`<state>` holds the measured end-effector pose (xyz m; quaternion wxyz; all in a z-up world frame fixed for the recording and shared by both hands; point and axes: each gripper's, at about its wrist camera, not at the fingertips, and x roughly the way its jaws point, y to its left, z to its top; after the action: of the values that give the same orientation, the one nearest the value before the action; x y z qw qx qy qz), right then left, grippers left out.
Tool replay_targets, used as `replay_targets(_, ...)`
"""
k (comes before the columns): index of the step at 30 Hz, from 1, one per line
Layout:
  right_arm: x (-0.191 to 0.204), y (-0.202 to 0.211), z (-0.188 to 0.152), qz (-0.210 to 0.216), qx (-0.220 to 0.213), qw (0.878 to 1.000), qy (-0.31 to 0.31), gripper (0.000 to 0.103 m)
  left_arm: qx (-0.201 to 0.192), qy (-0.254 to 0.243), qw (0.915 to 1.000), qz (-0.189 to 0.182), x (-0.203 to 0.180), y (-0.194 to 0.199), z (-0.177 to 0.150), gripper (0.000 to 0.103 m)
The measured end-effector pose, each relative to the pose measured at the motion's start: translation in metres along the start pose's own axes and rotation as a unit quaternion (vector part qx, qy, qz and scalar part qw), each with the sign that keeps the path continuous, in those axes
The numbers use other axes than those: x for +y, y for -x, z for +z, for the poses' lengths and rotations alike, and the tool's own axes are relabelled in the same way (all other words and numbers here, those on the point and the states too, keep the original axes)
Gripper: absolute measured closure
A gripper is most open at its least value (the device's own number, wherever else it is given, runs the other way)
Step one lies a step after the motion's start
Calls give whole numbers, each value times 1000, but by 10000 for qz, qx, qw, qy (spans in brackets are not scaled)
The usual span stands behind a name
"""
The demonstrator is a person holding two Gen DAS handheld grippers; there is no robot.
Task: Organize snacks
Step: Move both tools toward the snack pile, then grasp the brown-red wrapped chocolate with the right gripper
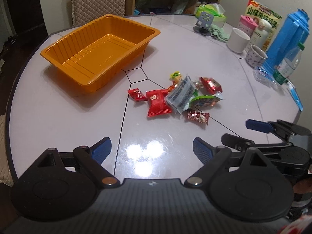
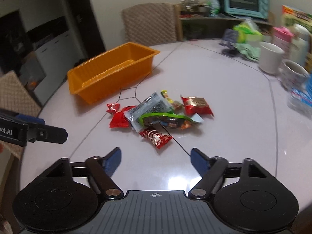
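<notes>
An empty orange plastic tray (image 1: 64, 46) (image 2: 109, 68) stands on the pale table at the left. A pile of several wrapped snacks (image 1: 175, 97) (image 2: 159, 115) lies on the table to its right, among them red candy packets (image 1: 158, 103), a grey packet (image 1: 181, 95) and a green-edged packet (image 2: 165, 120). My left gripper (image 1: 152, 152) is open and empty, above the table in front of the pile. My right gripper (image 2: 156, 161) is open and empty, just short of a red packet (image 2: 156, 137). The right gripper also shows in the left wrist view (image 1: 243, 132).
At the table's right edge stand a white mug (image 1: 237, 40), a patterned cup (image 1: 255, 55), a pink tumbler (image 1: 247, 25), a blue jug (image 1: 288, 39), a water bottle (image 1: 288, 64) and a green box (image 1: 261, 13). A phone stand (image 1: 203, 22) and green cloth lie behind. Chairs stand beyond the table.
</notes>
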<state>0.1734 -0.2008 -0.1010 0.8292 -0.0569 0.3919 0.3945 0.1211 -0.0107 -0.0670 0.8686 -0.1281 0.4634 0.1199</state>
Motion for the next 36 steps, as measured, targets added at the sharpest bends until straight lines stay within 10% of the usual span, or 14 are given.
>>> replay_targets(22,-2,-97,20,404,391,9866,1535,59,65,416,9983,414,20,-24,-6,14)
replay_targets(36,9,-94,16,36,520,9931,1047,78,91,95,9997,204,23,-51,11,19)
